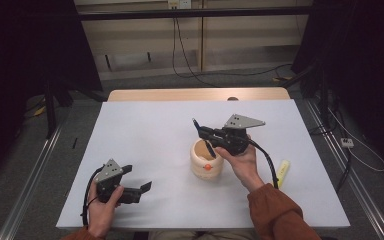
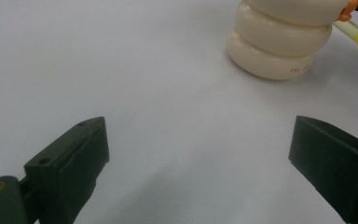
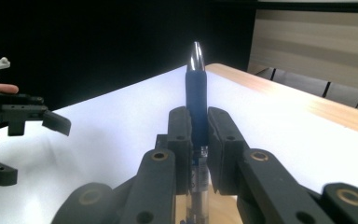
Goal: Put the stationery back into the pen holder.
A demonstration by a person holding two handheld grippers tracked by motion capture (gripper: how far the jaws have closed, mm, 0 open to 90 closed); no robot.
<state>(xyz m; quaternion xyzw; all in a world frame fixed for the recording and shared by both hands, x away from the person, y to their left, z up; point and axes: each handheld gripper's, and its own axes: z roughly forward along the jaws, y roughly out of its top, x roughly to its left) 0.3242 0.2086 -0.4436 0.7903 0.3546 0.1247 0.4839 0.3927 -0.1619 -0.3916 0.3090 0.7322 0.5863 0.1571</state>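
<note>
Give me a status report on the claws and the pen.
Right claw shut on pen, lower end in the cream holder. Left claw open, nothing in it, off to the side. Yellow marker on the table, not in the way.

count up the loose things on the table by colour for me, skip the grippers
Cream: 1, the ribbed holder
Blue: 1, the pen, clamped in the right gripper with its lower end over the holder
Yellow: 1, the highlighter
Total: 3

Pen's [image 3: 196,100] lower end behind jaws
</note>
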